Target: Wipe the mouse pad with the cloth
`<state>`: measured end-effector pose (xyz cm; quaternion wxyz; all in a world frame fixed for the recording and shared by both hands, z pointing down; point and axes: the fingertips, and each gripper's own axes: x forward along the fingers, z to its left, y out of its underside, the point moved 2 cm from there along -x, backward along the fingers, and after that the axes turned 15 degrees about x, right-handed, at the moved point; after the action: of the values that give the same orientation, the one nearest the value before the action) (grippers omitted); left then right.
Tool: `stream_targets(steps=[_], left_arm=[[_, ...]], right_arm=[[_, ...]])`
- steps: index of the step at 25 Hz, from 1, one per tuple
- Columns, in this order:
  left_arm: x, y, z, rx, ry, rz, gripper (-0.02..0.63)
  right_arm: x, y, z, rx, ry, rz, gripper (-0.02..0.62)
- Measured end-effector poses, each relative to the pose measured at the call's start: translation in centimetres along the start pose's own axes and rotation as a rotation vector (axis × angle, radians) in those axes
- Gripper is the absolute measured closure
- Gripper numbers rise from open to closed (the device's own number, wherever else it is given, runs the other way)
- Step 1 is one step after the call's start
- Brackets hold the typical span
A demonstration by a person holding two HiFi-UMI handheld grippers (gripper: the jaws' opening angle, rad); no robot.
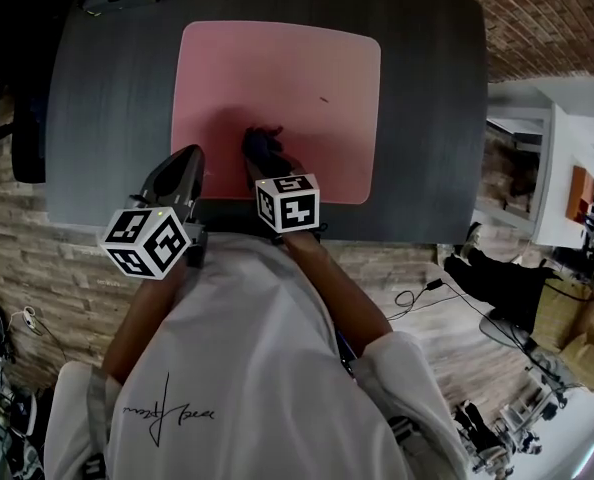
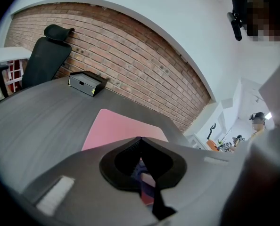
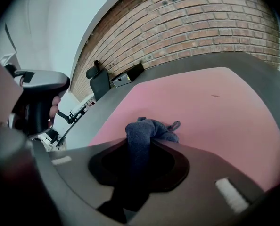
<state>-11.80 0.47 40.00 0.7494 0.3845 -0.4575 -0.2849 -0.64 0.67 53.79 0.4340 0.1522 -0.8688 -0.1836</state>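
Right gripper clamped on dark blue terry cloth, bunched just ahead of jaws on pink rectangular mouse pad. Left gripper jaws together, empty. Wiping probably underway; pad beyond jaws likely left to cover.

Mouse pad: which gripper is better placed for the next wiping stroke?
Right. The right gripper is shut on the cloth, which rests on the pink mouse pad; the left gripper is shut on nothing at the pad's edge.
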Motion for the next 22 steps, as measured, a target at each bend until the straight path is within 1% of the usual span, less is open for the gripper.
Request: stream_targets(steps=[5, 22], left_arm=[[0.1, 0.0, 0.4, -0.008, -0.007, 0.001, 0.603], [0.0, -0.1, 1.3, -0.029, -0.034, 0.003, 0.603]], right_arm=[[0.8, 0.0, 0.9, 0.000, -0.019, 0.012, 0.494], [3.0, 0.2, 4.0, -0.063, -0.087, 0.075, 0.494]])
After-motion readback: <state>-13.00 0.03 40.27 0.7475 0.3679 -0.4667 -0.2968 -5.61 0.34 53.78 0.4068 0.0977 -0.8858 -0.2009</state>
